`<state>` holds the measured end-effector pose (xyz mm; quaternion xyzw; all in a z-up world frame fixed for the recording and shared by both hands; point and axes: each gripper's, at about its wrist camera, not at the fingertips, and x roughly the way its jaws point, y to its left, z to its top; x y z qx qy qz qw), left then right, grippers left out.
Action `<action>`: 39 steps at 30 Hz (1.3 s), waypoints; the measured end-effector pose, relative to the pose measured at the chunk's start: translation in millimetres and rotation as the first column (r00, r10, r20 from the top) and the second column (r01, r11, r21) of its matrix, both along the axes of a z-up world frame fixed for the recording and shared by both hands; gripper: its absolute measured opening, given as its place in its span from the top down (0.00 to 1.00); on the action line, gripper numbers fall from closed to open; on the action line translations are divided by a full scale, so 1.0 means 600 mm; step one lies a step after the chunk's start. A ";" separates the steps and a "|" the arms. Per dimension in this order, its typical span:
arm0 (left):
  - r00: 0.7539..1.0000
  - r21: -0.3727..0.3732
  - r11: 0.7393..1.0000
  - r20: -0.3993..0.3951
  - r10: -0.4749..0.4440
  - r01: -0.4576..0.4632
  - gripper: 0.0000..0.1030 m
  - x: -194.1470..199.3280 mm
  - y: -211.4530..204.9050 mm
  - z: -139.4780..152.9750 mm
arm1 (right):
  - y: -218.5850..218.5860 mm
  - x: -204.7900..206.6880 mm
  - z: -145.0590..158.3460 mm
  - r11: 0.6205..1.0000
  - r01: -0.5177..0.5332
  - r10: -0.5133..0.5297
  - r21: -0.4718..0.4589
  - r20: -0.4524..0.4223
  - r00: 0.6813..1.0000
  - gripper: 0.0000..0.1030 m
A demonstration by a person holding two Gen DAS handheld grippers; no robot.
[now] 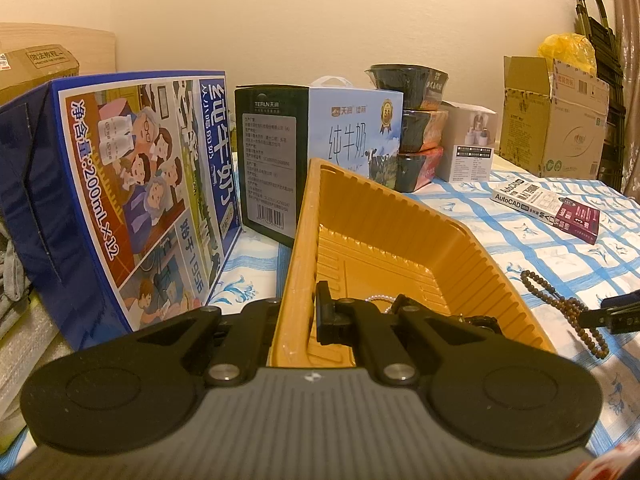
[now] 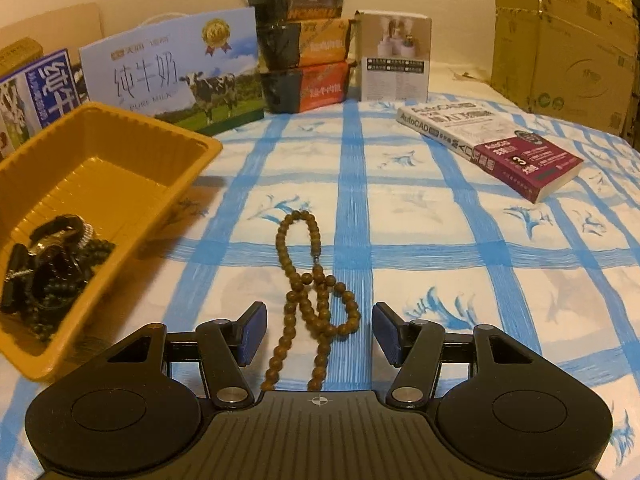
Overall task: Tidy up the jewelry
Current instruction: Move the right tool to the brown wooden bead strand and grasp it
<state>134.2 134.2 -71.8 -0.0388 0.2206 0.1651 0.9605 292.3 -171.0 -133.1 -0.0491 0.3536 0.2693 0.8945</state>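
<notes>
Beads lie right between the spread fingers of the right gripper [image 2: 319,334]: a brown bead necklace [image 2: 311,292], looped and twisted on the blue-checked tablecloth [image 2: 440,240], its strands running back under the tool. The jaws stand released, one blue pad on either side, nothing pinched yet. To do this well, I'd say close where the strands cross and bunch, so the whole loop lifts together instead of one thread sliding out, and lift slowly in case a trailing end drags.

Just to the left sits the yellow tray [image 2: 120,148], already holding a tangle of dark jewelry [image 2: 52,264] at its near end. The left gripper [image 1: 296,312] is clenched on the tray's near rim, one finger outside the wall and one inside, and the tray looks tipped up by it. Holding it steady would make the drop easier; aim for the bare far half.

Beyond, a book [image 2: 492,144], milk cartons [image 2: 176,68] and stacked food boxes [image 2: 304,52] line the wall.
</notes>
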 end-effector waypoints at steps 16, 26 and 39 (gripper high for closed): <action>1.000 0.000 1.000 -0.001 -0.001 0.001 0.96 0.001 0.000 -0.002 | 0.016 -0.015 -0.012 0.997 -0.062 0.062 -0.042 0.006 0.998 0.73; 1.000 -0.001 1.000 -0.003 0.002 -0.002 0.96 -0.002 0.000 -0.002 | 0.008 -0.079 -0.002 0.994 -0.113 0.112 -0.011 -0.052 0.992 0.62; 1.000 -0.001 1.000 -0.004 0.001 -0.001 0.96 -0.002 0.000 -0.003 | 0.027 -0.067 -0.012 0.995 -0.095 0.094 -0.026 -0.041 0.995 0.73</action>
